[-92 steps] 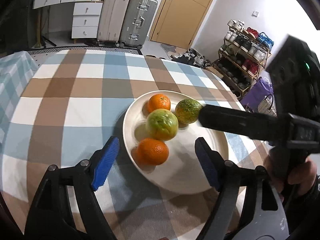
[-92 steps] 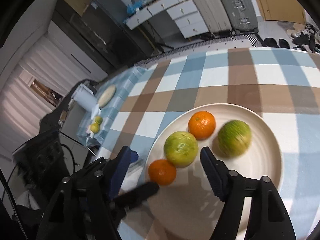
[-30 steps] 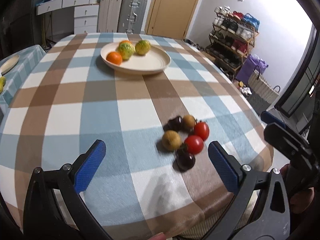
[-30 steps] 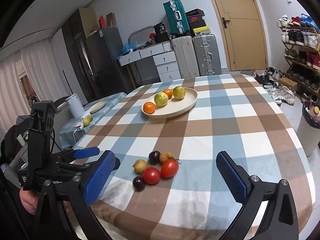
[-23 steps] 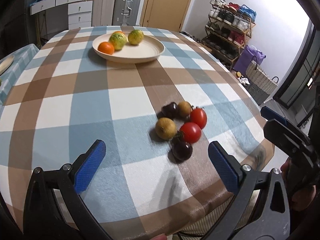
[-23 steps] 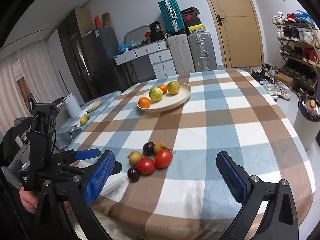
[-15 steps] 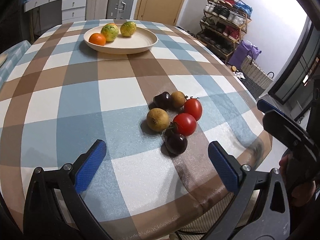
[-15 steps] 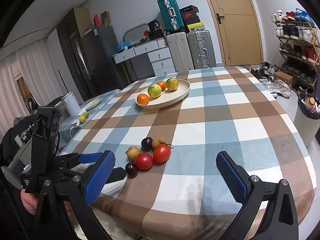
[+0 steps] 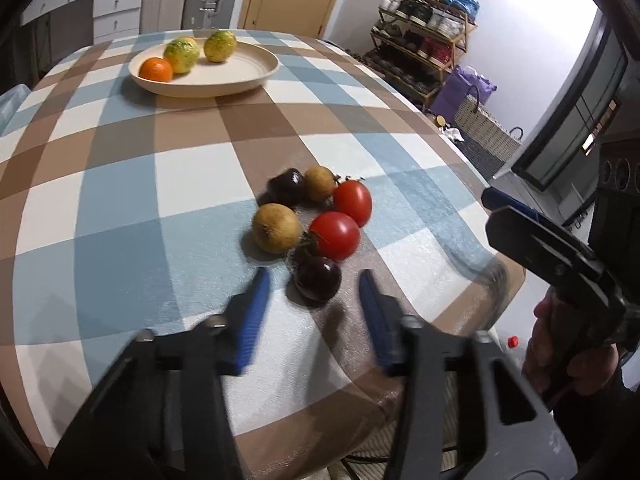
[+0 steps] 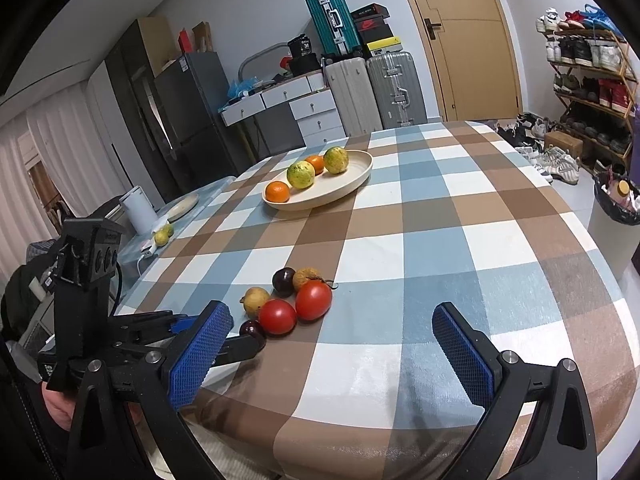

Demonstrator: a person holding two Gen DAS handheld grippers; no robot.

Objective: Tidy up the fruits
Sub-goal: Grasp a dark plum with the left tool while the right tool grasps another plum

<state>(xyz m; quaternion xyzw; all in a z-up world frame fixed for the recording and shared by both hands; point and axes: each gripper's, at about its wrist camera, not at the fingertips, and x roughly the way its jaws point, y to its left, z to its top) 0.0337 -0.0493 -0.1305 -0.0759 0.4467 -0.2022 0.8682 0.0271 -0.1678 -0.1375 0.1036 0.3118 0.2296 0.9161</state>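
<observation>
A cluster of small fruits lies near the table's front edge: two red tomatoes point(image 9: 335, 235), two tan fruits point(image 9: 277, 228) and two dark plums. The nearest dark plum point(image 9: 318, 280) lies between the tips of my left gripper point(image 9: 314, 300), whose jaws are closing; a gap shows on both sides of the plum. In the right wrist view a left finger point(image 10: 240, 346) sits beside that plum point(image 10: 252, 327). My right gripper point(image 10: 330, 314) stands open and empty, short of the cluster. The cream plate point(image 9: 240, 80) at the far side holds oranges and green citrus.
The checked tablecloth point(image 10: 440, 240) drops off at the front edge just below the cluster. A hand holds the right gripper point(image 9: 540, 240) off the table's right side. A side table point(image 10: 188, 204) with a white jug stands to the left. Suitcases, drawers and a shoe rack line the room.
My left gripper dropped closer to the fruit cluster, and its jaws went from wide apart to narrow around the nearest dark plum. The right gripper barely moved.
</observation>
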